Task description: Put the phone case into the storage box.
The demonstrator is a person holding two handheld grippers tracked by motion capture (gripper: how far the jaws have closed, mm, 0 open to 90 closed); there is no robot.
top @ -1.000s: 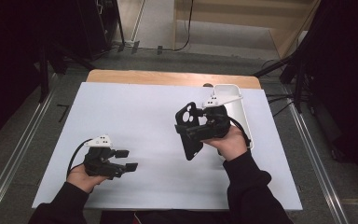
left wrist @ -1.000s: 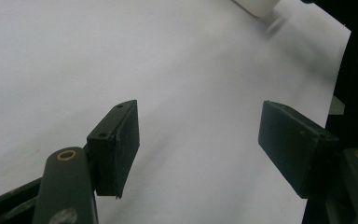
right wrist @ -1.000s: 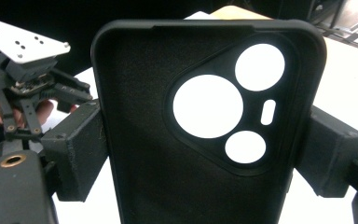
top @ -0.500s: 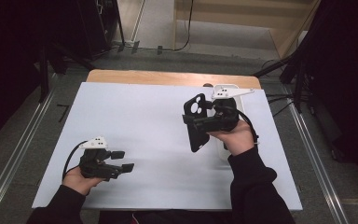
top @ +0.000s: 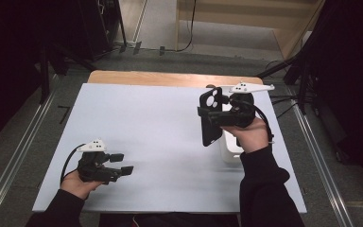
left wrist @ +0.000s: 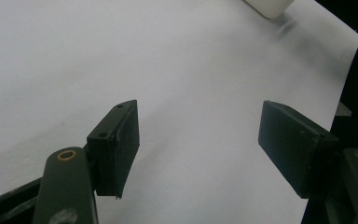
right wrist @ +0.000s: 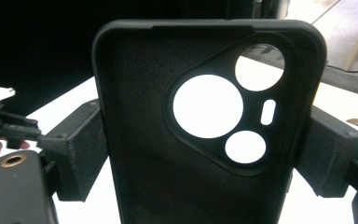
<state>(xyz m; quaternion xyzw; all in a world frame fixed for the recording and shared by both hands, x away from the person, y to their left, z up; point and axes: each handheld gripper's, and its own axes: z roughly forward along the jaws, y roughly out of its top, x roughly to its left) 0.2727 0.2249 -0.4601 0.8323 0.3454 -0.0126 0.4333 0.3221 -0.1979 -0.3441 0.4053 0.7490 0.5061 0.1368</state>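
Matte black rubbery plastic sits between the two pads of the right tool point(right wrist: 205, 154): a phone case point(right wrist: 205, 135), pinched by its long side edges and held upright above the right half of the table point(top: 137, 118), its hollow inner face turned to the tool's own camera. The grip looks narrow, pads against thin flexible rims only. The likely trouble is the soft shell bowing inward under the squeeze, then twisting or popping out of the hold; a quick swing of the hand could do the same, dropping it onto the table or onto the white tray point(top: 230, 152) lying just beneath the hand.

The case is a shallow rounded-corner rectangle with a raised lip, a finely textured lining and a camera island cut with three round holes and one small slot. The left tool point(top: 120, 163) rests low near the table's front left, jaws spread wide with nothing between its flat, square black pads. The table surface is smooth, pale and matte, with a wooden strip at its far edge.
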